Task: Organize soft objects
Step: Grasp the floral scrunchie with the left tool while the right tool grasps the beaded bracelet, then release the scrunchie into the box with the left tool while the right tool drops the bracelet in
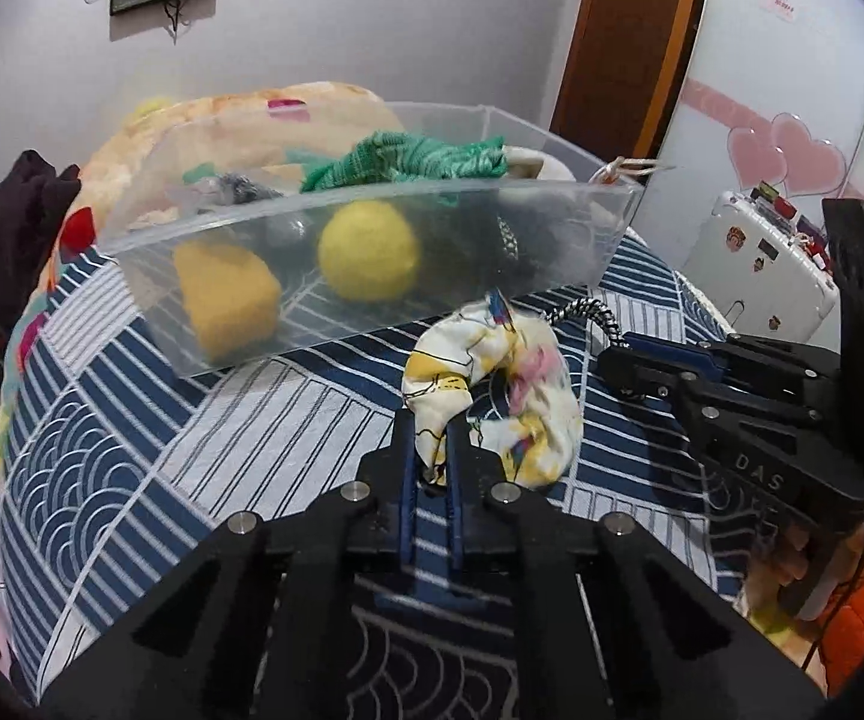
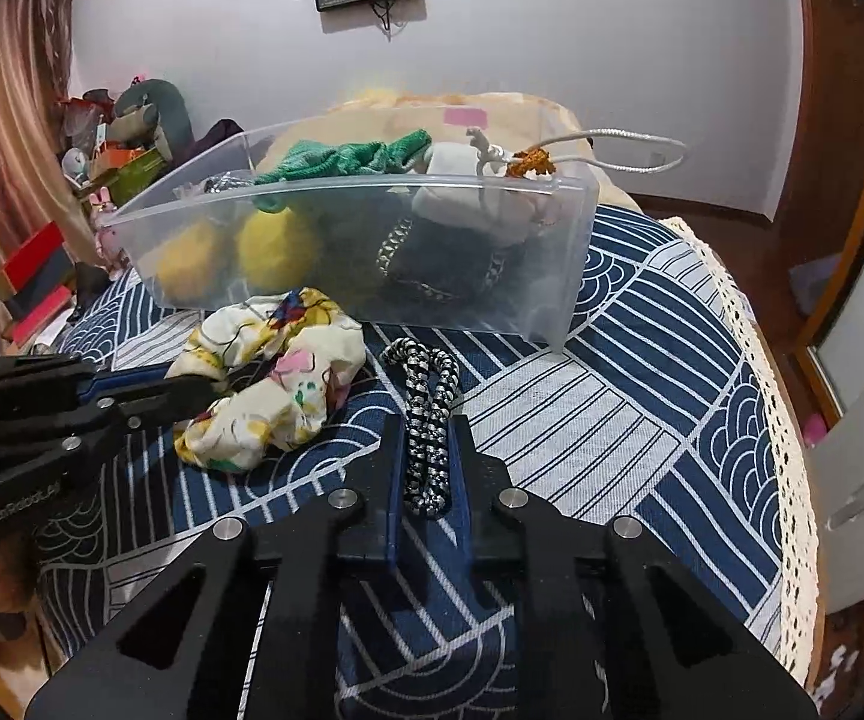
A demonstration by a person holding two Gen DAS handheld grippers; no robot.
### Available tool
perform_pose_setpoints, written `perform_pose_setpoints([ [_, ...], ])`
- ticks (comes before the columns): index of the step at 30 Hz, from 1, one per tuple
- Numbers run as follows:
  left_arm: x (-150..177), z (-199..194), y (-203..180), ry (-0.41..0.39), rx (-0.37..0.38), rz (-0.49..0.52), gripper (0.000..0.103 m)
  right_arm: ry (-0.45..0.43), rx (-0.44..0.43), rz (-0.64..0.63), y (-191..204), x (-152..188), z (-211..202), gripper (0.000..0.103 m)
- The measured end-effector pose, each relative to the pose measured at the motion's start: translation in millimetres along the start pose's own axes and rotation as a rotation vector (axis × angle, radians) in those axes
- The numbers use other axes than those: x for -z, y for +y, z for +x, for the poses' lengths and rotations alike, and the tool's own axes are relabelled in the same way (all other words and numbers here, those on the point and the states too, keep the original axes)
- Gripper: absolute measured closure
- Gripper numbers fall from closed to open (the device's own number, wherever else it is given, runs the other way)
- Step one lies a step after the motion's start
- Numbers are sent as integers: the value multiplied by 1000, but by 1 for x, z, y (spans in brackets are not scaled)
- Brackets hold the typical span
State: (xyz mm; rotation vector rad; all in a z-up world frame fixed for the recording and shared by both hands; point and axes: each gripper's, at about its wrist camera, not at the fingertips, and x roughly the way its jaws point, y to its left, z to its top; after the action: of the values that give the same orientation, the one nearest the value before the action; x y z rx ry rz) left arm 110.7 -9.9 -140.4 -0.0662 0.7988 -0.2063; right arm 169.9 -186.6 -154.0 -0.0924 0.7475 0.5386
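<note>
The clear bin (image 1: 372, 276) is holding yellow balls (image 1: 369, 249), green knit (image 1: 408, 159) and a white pouch (image 2: 462, 192). Just before the bin, the left claw (image 1: 432, 450) is clenching the floral scrunchie (image 1: 492, 396). Beside it, the right claw (image 2: 426, 450) is gripping the black-and-white cord (image 2: 429, 414).

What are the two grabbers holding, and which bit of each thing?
The left gripper pinches the floral scrunchie at its near edge. The right gripper clamps the black-and-white braided cord along its near end, the looped far end free.
</note>
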Motion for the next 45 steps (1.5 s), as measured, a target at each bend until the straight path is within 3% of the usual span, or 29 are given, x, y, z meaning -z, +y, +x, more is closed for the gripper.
perform_pose_setpoints([
  [13,-23,-56,17,-145,-9,-27,95,-127,-13,-14,2,-14,-38,91],
  [23,-55,-77,32,-266,-99,-16,95,-245,-18,-37,12,-44,-53,91],
  [34,-87,-52,51,-277,-166,-48,95,-321,-30,-71,32,-81,-43,90],
  [45,-92,-7,60,-183,-202,-37,95,-227,-55,-72,46,-94,4,90],
])
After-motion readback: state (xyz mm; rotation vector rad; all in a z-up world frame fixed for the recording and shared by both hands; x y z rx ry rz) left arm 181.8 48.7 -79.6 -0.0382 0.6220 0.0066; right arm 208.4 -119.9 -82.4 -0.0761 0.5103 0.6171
